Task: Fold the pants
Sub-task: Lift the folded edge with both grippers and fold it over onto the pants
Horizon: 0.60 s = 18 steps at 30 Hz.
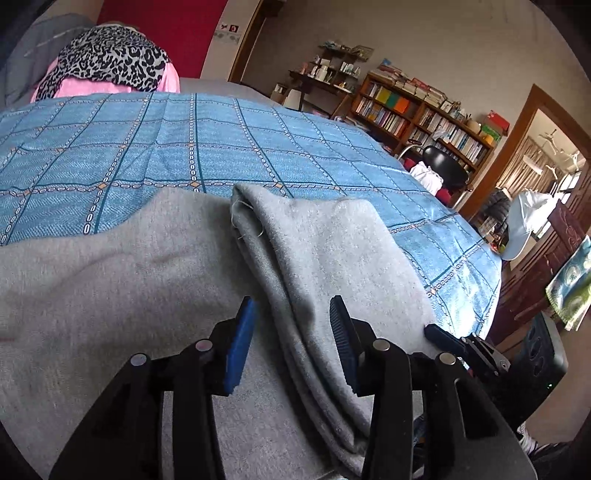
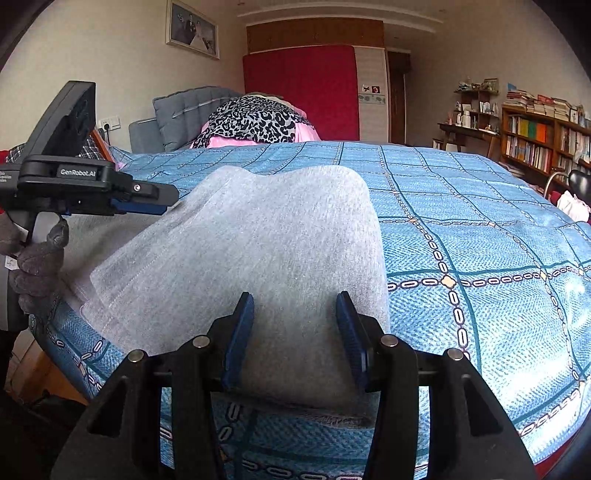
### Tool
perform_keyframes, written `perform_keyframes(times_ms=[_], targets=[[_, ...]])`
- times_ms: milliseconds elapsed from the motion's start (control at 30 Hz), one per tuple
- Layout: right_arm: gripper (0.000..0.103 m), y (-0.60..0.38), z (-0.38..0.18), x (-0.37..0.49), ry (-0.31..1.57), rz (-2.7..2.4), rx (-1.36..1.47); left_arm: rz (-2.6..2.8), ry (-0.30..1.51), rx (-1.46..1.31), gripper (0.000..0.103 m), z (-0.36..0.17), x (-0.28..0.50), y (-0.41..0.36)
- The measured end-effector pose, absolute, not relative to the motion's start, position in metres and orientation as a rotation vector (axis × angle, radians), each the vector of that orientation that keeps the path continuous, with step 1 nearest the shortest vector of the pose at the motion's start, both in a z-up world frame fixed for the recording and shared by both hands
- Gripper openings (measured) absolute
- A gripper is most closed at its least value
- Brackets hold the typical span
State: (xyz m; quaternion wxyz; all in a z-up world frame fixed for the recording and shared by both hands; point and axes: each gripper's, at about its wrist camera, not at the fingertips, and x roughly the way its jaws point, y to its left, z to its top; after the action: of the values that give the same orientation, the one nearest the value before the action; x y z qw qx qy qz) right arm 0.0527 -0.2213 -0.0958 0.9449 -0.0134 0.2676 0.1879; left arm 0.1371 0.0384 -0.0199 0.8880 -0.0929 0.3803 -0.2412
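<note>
Daylit bedroom: red panel [image 2: 301,90] on the far wall, packed bookshelf [image 2: 546,144] right, framed photo [image 2: 192,29] high left.

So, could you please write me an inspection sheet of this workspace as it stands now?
Surface: bed under a blue checked bedspread, lightly creased.
Job's things: grey knit pants lying folded over near the bed's front edge, layered fold edges showing.
Clutter: leopard-print cloth over pink fabric at the head end.
Grippers: left gripper open, a fold ridge between its blue pads, not pinched; right gripper open over the pants; a grey-gloved hand holds the left one.
Cables: nothing seen.
Surroundings: wooden bookshelf, red panel, framed picture, black chair.
</note>
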Motion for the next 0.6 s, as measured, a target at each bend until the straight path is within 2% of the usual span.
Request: perform_keyframes(times_ms=[200,400,600], targets=[[0.048,-0.222,-0.096,0.051,0.548,0.379,-0.018,-0.649,0.754,-0.119,0.042,-0.008,0.110,0.006],[0.048,-0.220,-0.097,0.054,0.551,0.385,0.003,-0.650,0.848,-0.129,0.042,-0.040,0.115,-0.005],[0.048,-0.218,-0.099,0.053,0.546,0.379,-0.017,-0.675,0.833,-0.180,0.041,-0.054,0.113,0.007]])
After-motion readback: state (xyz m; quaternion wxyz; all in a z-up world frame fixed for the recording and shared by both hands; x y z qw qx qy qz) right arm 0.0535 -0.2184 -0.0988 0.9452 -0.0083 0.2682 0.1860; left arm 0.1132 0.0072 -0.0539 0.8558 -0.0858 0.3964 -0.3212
